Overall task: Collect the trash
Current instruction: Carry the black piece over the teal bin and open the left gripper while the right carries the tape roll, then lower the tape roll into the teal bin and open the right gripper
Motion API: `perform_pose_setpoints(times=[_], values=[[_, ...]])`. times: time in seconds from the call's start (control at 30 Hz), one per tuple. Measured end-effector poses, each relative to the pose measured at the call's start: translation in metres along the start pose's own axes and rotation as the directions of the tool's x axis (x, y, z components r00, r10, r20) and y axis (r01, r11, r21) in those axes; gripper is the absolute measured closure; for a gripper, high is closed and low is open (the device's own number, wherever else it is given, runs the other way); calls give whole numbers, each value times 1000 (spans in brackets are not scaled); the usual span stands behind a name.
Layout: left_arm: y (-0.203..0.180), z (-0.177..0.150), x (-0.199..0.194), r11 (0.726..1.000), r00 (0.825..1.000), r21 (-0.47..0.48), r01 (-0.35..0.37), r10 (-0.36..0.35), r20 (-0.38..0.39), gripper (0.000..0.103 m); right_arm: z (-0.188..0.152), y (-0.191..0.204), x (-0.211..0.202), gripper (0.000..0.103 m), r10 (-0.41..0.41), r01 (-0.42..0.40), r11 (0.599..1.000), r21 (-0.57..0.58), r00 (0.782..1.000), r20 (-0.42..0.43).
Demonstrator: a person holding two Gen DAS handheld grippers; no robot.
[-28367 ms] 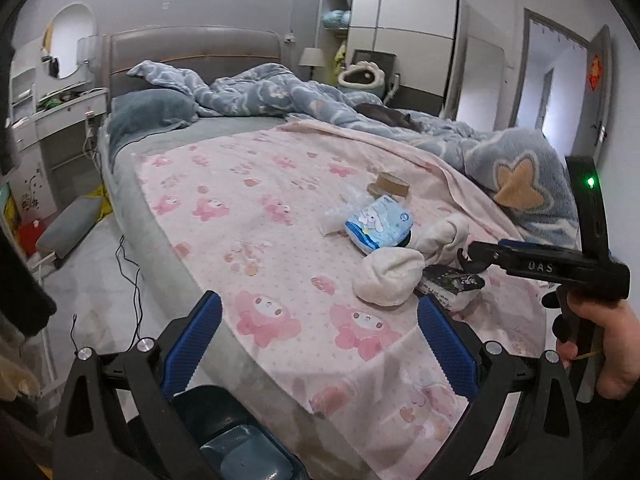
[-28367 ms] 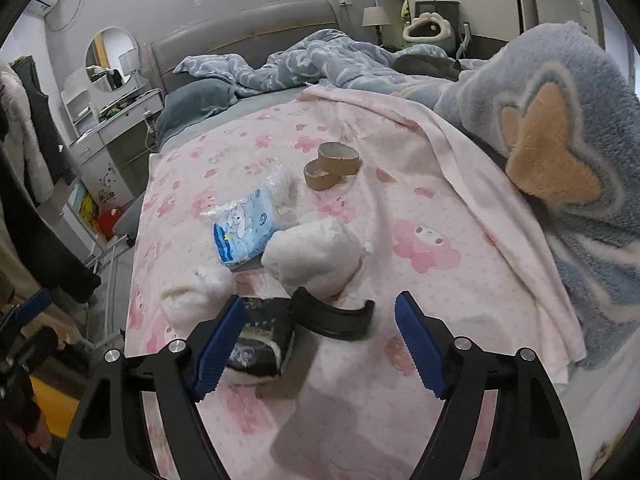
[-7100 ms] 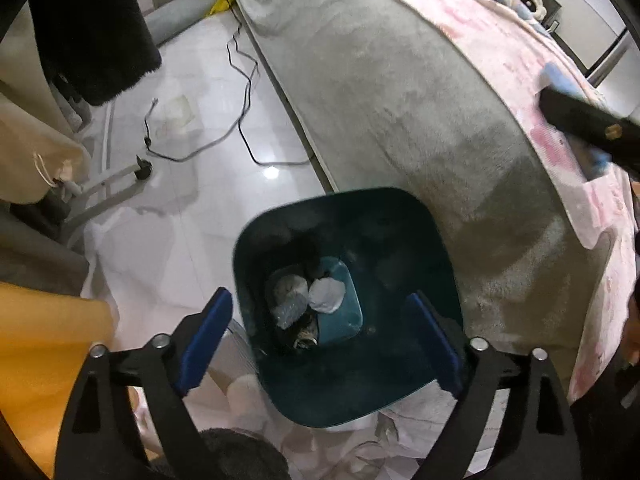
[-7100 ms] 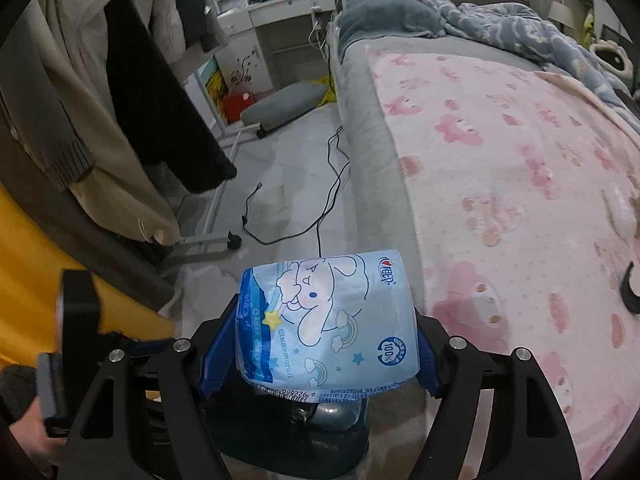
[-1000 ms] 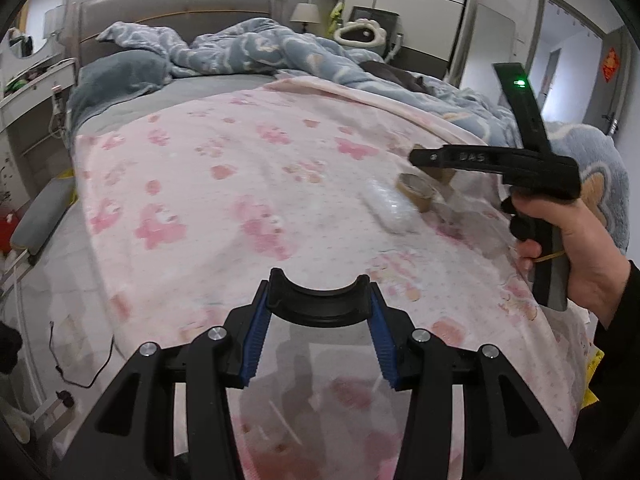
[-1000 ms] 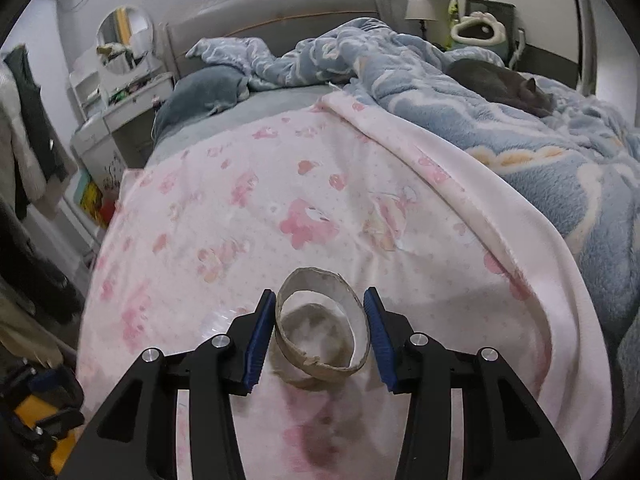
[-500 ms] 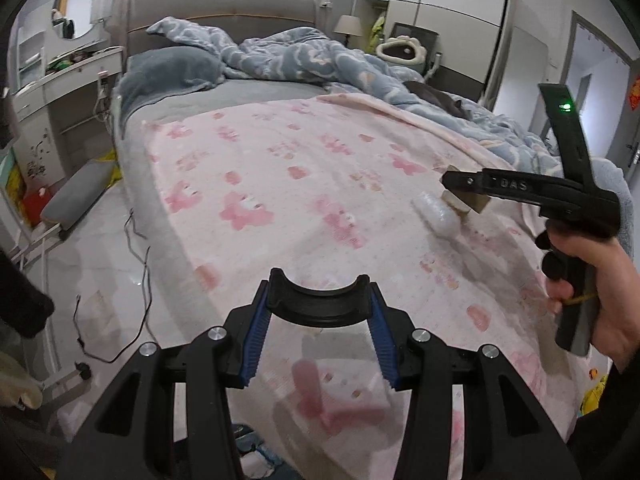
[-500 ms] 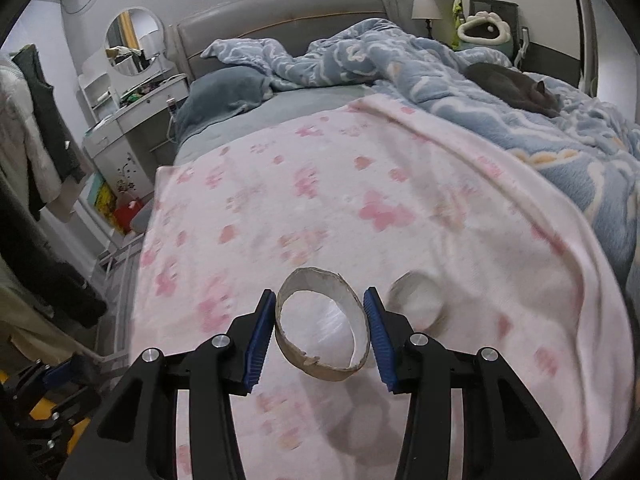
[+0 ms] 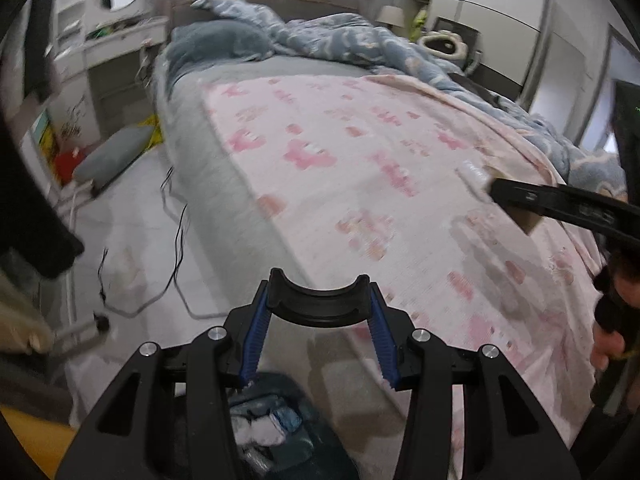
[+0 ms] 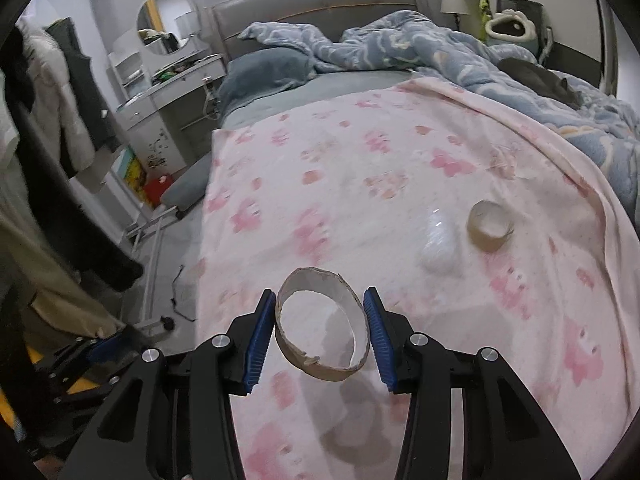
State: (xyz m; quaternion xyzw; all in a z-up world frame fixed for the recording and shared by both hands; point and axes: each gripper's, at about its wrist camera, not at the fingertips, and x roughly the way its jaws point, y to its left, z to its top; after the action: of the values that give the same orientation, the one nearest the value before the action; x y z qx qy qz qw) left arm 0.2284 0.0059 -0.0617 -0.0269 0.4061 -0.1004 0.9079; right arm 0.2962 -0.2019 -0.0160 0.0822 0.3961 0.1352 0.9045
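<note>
My left gripper [image 9: 318,292] is shut on a black curved plastic piece [image 9: 319,308], held over the bed's edge. Below it stands a dark teal bin [image 9: 320,432] with white and blue trash inside. My right gripper [image 10: 319,296] is shut on a cardboard tape ring [image 10: 320,368], lifted above the pink blanket [image 10: 360,184]. In the left wrist view that ring [image 9: 528,222] shows at the right, in the black right gripper [image 9: 516,196]. A second cardboard ring [image 10: 490,226] and a clear plastic wrapper [image 10: 438,248] lie on the blanket.
A rumpled blue duvet [image 10: 400,48] and a dark cat [image 10: 540,76] fill the bed's far side. Black cables [image 9: 176,240] trail over the floor beside the bed. Hanging clothes [image 10: 60,128] and a white dresser [image 10: 168,88] stand at the left. A hand [image 9: 612,344] grips the right handle.
Both grippers have swung left toward the bed's edge. The bin has come into the bottom of the left wrist view. The held ring has moved away from the second ring.
</note>
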Motion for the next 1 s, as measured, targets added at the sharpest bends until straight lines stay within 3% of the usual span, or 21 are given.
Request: perform_pose_setpoints(times=[0.53, 1.0], values=[[35, -89, -20, 985, 983, -106, -136, 122, -135, 53, -65, 71, -38, 57, 48, -51, 995, -81, 998, -38], [70, -124, -22, 973, 962, -164, -163, 120, -244, 52, -95, 129, -34, 57, 110, -127, 973, -192, 989, -97]])
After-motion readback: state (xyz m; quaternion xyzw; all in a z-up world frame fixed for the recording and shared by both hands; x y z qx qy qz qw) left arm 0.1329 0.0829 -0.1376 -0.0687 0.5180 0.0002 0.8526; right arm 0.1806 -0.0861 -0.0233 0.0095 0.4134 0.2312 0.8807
